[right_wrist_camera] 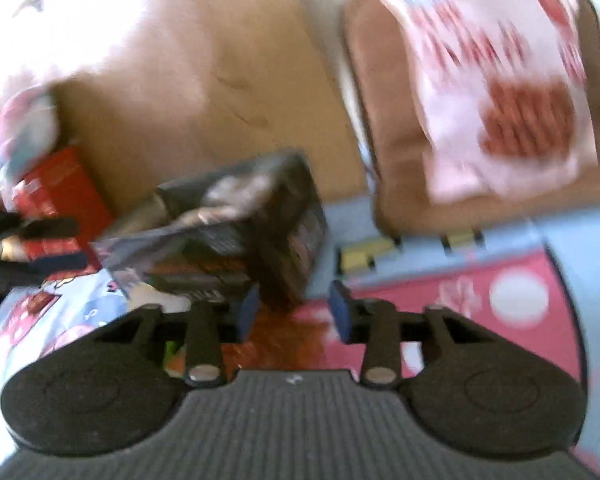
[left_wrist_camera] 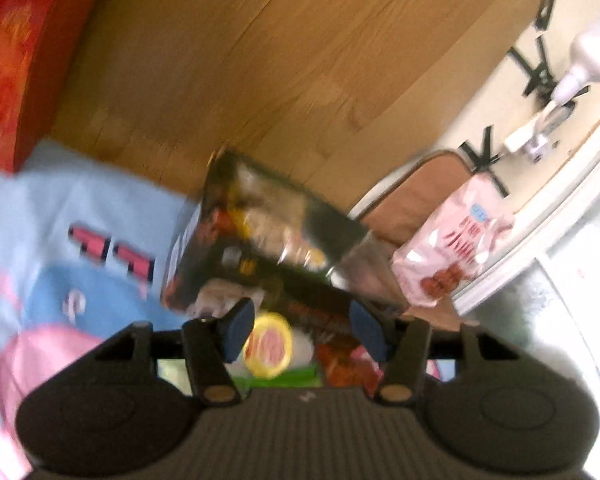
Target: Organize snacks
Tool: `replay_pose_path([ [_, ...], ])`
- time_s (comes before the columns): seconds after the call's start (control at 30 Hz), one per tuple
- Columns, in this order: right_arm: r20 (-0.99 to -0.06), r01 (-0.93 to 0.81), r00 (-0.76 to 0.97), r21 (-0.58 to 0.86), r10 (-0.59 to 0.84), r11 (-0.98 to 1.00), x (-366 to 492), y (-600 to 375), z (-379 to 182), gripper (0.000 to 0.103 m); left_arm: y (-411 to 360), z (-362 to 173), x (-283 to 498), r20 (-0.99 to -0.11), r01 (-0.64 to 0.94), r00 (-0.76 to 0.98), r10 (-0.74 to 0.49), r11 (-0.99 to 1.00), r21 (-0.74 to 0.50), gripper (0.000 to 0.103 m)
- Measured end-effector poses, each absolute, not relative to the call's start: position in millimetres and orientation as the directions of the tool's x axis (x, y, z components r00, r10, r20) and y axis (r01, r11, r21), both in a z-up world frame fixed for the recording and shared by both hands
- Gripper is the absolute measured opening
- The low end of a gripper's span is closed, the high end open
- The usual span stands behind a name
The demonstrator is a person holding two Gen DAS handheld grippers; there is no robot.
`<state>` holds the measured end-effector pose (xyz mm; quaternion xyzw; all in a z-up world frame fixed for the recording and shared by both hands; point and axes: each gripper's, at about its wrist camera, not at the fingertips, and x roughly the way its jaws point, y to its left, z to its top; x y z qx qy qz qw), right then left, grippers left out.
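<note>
Just beyond both sets of blue pads, straight ahead: dark snack box (left_wrist_camera: 260, 240), lying on a pale blue cartoon mat (left_wrist_camera: 60, 208), its long axis slanting from near-left to far-right in the left wrist view. Left gripper (left_wrist_camera: 306, 330) spread, nothing pinched, fingertips close to the dark snack box's near face, over a yellow-labelled packet (left_wrist_camera: 268, 346). Right gripper (right_wrist_camera: 294, 312) also spread and empty, at the box's near corner. Pink snack bag (left_wrist_camera: 452, 256) well to the right of the dark snack box. Red carton (left_wrist_camera: 8, 60) far left. Probably the left hand better aligned for a grasp; blur leaves contact uncertain.
</note>
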<state>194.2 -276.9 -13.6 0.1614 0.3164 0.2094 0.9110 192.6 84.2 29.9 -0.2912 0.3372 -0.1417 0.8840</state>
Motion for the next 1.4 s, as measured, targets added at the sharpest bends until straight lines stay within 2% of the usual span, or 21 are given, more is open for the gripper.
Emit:
replay_pose_path([
  [0.07, -0.528, -0.255, 0.692, 0.459, 0.491, 0.851, 191, -271, -21, 0.036, 75, 20, 198, -0.539, 0.037, 0.716, -0.444, 0.795, -0.606, 0.053],
  [0.2, -0.521, -0.263, 0.665, 0.507, 0.535, 0.821, 190, -255, -21, 0.037, 46, -5, 218, -0.648, -0.028, 0.685, -0.334, 0.876, -0.481, 0.052],
  [0.3, -0.520, -0.313, 0.651, 0.480, 0.553, 0.819, 184, -244, -17, 0.037, 41, -5, 210, -0.646, -0.019, 0.685, -0.337, 0.878, -0.478, 0.042],
  [0.37, -0.514, -0.351, 0.618, 0.498, 0.595, 0.793, 171, -242, -14, 0.037, 37, -6, 196, -0.660, 0.015, 0.654, -0.371, 0.878, -0.478, 0.030],
  [0.43, -0.509, -0.385, 0.597, 0.496, 0.620, 0.778, 160, -238, -16, 0.037, 31, -11, 173, -0.667, 0.040, 0.631, -0.396, 0.875, -0.482, 0.028],
  [0.5, -0.505, -0.417, 0.587, 0.480, 0.632, 0.772, 143, -235, -14, 0.037, 23, -9, 139, -0.667, 0.065, 0.659, -0.347, 0.910, -0.409, 0.030],
  [0.53, -0.502, -0.432, 0.579, 0.479, 0.642, 0.764, 135, -234, -15, 0.038, 22, -9, 126, -0.663, 0.074, 0.663, -0.347, 0.912, -0.403, 0.035],
  [0.57, -0.496, -0.446, 0.573, 0.479, 0.652, 0.756, 127, -234, -15, 0.038, 24, -9, 112, -0.655, 0.084, 0.666, -0.357, 0.908, -0.410, 0.040],
  [0.67, -0.470, -0.478, 0.558, 0.491, 0.684, 0.728, 106, -237, -15, 0.039, 33, -8, 81, -0.637, 0.069, 0.677, -0.369, 0.893, -0.444, 0.042],
  [0.77, -0.357, -0.476, 0.623, 0.532, 0.696, 0.700, 86, -260, -3, 0.039, 53, 3, 50, -0.586, 0.026, 0.729, -0.353, 0.870, -0.492, 0.042],
  [0.83, -0.329, -0.467, 0.659, 0.525, 0.676, 0.711, 75, -275, 3, 0.039, 60, 10, 32, -0.548, 0.040, 0.736, -0.397, 0.834, -0.550, 0.042],
  [0.97, -0.418, -0.434, 0.635, 0.502, 0.649, 0.748, 66, -281, -6, 0.041, 41, 17, 13, -0.491, 0.159, 0.667, -0.560, 0.752, -0.640, 0.042],
  [1.03, -0.434, -0.438, 0.615, 0.506, 0.658, 0.743, 61, -280, -14, 0.041, 25, 14, 13, -0.494, 0.202, 0.622, -0.607, 0.735, -0.648, 0.042],
  [1.2, -0.442, -0.443, 0.590, 0.522, 0.676, 0.729, 47, -283, -24, 0.022, 6, -12, 25, -0.601, 0.144, 0.575, -0.555, 0.792, -0.594, 0.040],
  [1.27, -0.444, -0.455, 0.582, 0.516, 0.681, 0.726, 37, -285, -21, 0.016, 12, -15, 25, -0.585, 0.129, 0.573, -0.573, 0.769, -0.626, 0.040],
  [1.4, -0.451, -0.477, 0.542, 0.530, 0.709, 0.701, 11, -289, -22, 0.013, 12, -12, 22, -0.581, 0.146, 0.576, -0.575, 0.772, -0.619, 0.040],
])
